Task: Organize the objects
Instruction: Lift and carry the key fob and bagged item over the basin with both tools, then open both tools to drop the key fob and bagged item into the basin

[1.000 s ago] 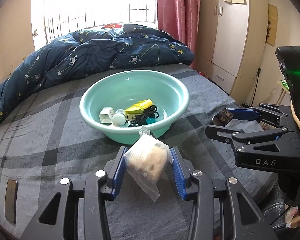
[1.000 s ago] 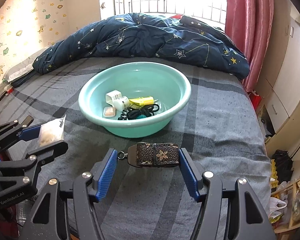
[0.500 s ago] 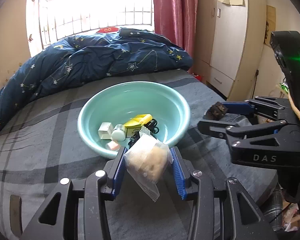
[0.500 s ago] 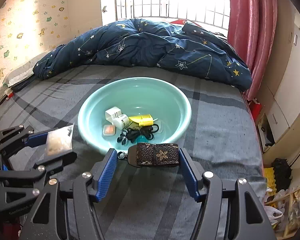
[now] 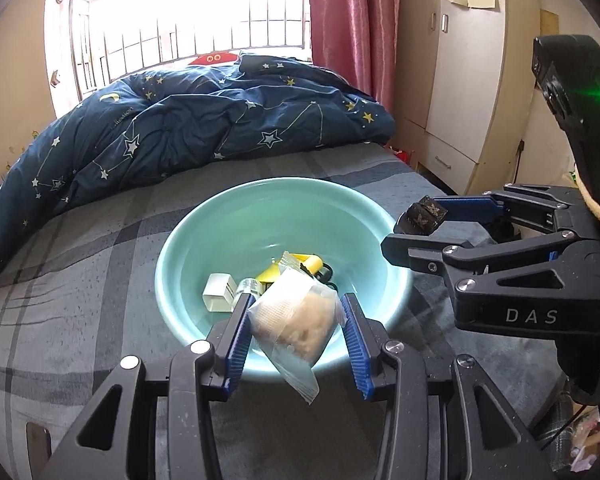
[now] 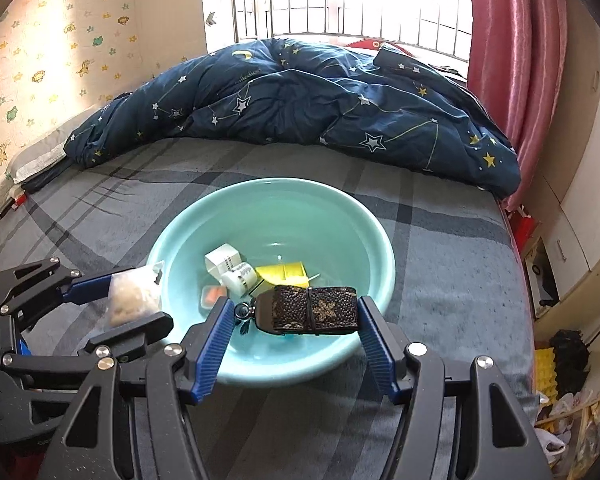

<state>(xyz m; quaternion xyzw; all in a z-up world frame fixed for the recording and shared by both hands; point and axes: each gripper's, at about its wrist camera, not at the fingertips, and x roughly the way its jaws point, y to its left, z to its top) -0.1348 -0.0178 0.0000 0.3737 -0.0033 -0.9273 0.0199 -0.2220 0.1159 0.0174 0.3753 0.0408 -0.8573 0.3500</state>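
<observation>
A teal basin sits on the grey plaid bed. It holds a white box, a white bottle, a yellow box, a small orange item and a black cord partly hidden by the grippers. My left gripper is shut on a clear bag of beige material, held over the basin's near rim. My right gripper is shut on a dark brown patterned pouch with a metal ring, held over the basin's near edge.
A navy star-print duvet is heaped along the far side of the bed. A barred window and pink curtain stand behind. A cream wardrobe is at the right. Clutter lies on the floor by the bed's right edge.
Both grippers have moved forward and a little up with their loads, from short of the basin to above its near rim. The basin looks closer and larger in both views.
</observation>
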